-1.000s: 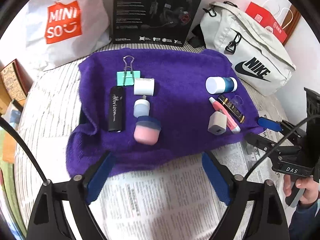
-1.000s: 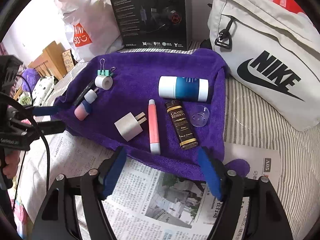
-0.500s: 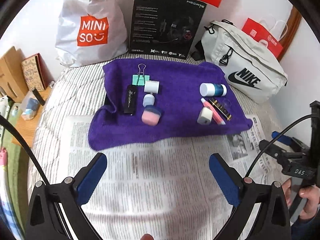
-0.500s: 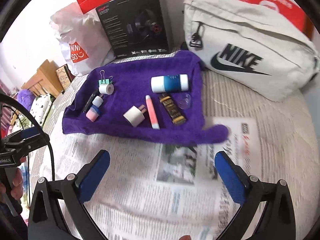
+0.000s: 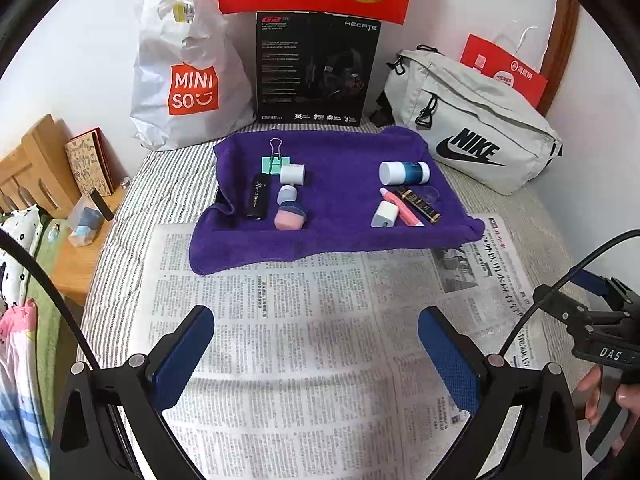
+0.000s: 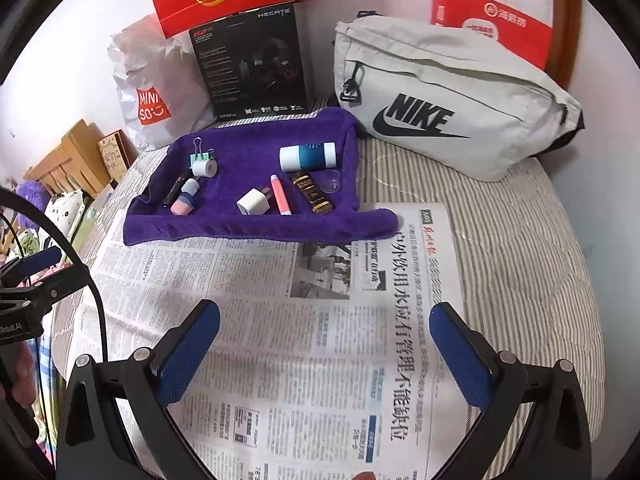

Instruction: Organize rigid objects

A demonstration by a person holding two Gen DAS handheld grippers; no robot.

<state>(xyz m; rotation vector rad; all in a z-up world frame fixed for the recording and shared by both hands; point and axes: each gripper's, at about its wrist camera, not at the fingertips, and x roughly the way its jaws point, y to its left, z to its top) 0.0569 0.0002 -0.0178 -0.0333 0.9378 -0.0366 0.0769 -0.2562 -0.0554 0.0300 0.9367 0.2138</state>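
Two grippers hung wide open over the newspaper (image 5: 304, 344), holding nothing: the left gripper (image 5: 316, 344) and the right gripper (image 6: 324, 340) each had blue padded fingers spread well apart, both well short of the purple towel (image 5: 340, 152).

Judged step: likely a pause between picks or a finished sort, since the items already lay in two clusters on the towel. If more sorting remained, the next move would call for reaching forward to 12 o'clock and dropping the open jaws around one small item.

Left cluster, about 11 o'clock in the left view:
- mint binder clip (image 5: 273, 163) with wire handles, metal, flat.
- white tape roll (image 5: 292, 173), short cylinder, just beside the clip.
- black lighter (image 5: 258, 196), slim glossy bar with script lettering.
- small pale-blue bottle (image 5: 288, 194), rounded plastic.
- pink jar (image 5: 291, 217) with blue band, squat, lying on its side, touching the small bottle or close to it; could not tell.

Right cluster, about 1 o'clock:
- blue-and-white bottle (image 5: 404, 172), smooth cylinder on its side, could roll.
- white charger plug (image 5: 385, 214), hard cube with prongs.
- pink tube (image 5: 400, 207), thin stick, white ends.
- dark lighter (image 5: 419, 205) with gold print, narrow bar, just beside the pink tube.
- clear cap (image 6: 331, 181), see-through dome, hard to spot on the pile.

Towel was plush and soft, edges rumpled; newspaper thin and flat on a striped bedcover (image 6: 520, 248).
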